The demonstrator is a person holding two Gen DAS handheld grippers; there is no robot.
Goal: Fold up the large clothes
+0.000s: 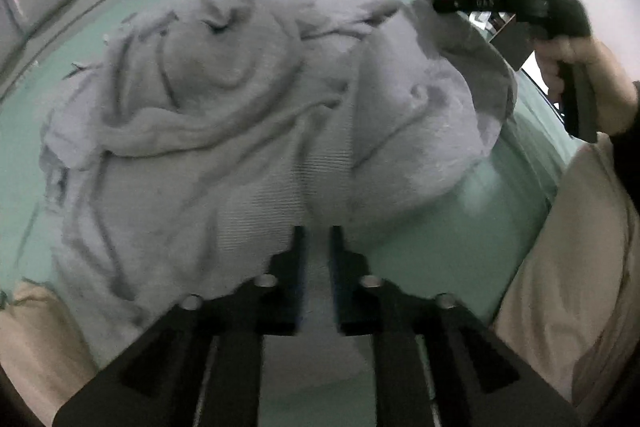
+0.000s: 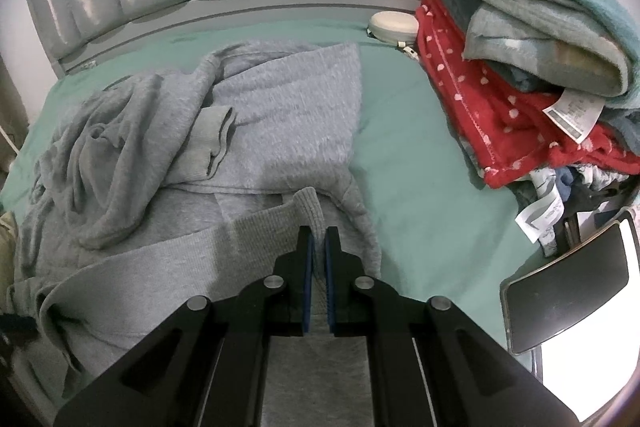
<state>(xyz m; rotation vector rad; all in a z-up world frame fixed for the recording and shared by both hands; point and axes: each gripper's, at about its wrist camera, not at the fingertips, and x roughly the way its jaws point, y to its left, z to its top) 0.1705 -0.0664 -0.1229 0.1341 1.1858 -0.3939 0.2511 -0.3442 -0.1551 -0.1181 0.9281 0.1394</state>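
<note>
Grey sweatshirt (image 2: 248, 131) hem clamped in both grippers (image 1: 317, 239) (image 2: 318, 239), blanket pile (image 2: 532, 67) alongside.

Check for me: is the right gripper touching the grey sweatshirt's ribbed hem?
Touching. In the right wrist view the right gripper has its jaws nearly closed with the ribbed hem of the grey sweatshirt pinched between the blue pads.

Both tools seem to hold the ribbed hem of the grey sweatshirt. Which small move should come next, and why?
Probably draw the two tools apart and lift, to stretch the hem flat. The right tool and left tool both pinch the ribbed edge of the grey sweatshirt, whose body and sleeve still lie crumpled on the green sheet.
</note>
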